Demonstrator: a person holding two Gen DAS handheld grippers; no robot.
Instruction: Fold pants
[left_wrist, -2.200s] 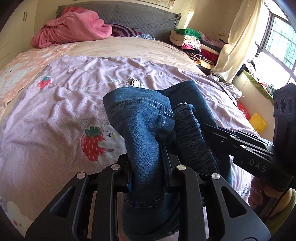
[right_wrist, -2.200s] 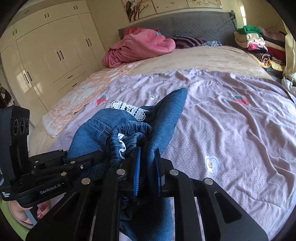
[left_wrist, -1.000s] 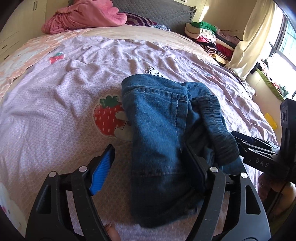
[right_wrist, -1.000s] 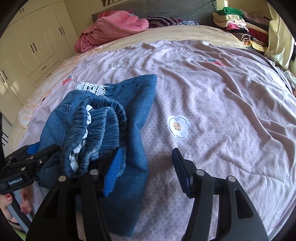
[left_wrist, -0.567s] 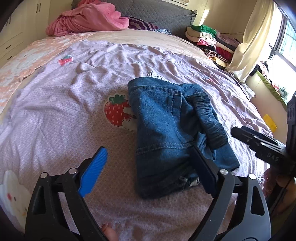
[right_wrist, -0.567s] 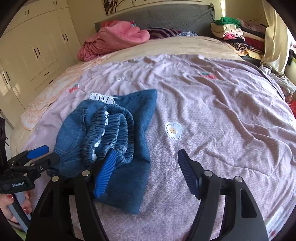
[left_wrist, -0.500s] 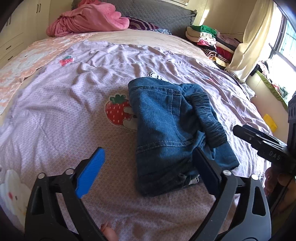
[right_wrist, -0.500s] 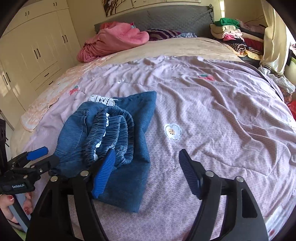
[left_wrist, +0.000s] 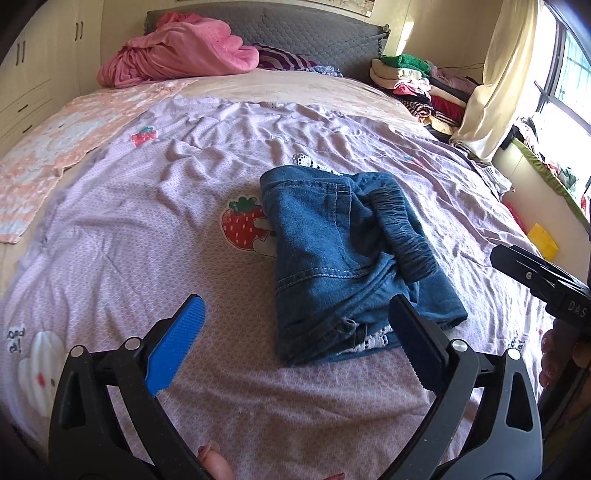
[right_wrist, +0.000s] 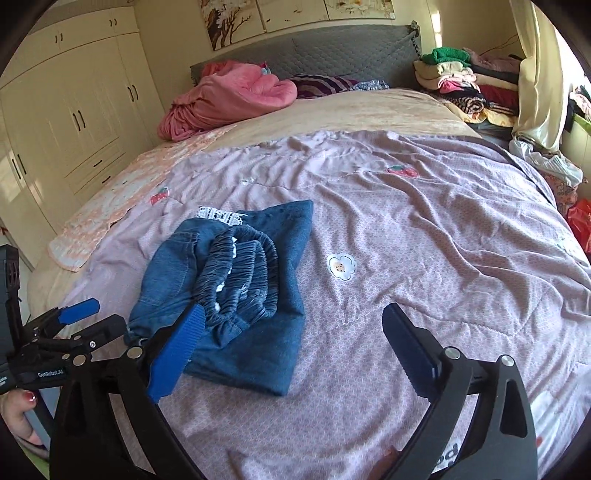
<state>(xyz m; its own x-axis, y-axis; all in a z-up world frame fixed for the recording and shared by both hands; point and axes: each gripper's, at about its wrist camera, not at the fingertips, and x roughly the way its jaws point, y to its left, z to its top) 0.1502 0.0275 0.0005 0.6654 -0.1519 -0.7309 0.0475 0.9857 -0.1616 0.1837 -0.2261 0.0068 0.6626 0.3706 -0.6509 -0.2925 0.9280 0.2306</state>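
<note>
Left wrist view: the folded pants (left_wrist: 343, 254) are seen lying on the bed (left_wrist: 147, 221), on a lilac quilt (left_wrist: 110, 258) printed with strawberries; the denim bundle's long axis is seen running from the near edge away toward the grey headboard (left_wrist: 295, 33), with the gathered elastic waistband (left_wrist: 402, 232) laid along the right side and white lace trim showing at both ends. The left hand-held gripper (left_wrist: 295, 343) is held spread wide above the quilt, nothing being pinched; the pants lie beyond and between its blue pads. The right hand-held gripper (right_wrist: 291, 343) is seen with its jaws opening, nothing being between them; the pants (right_wrist: 236, 280) lie just past its left pad. A pink blanket (left_wrist: 177, 55) is heaped at the headboard; stacked clothes (right_wrist: 461, 81) are piled to the right; cream wardrobes (right_wrist: 66, 110) line the left wall; a curtain (left_wrist: 506, 74) hangs by the window.
</note>
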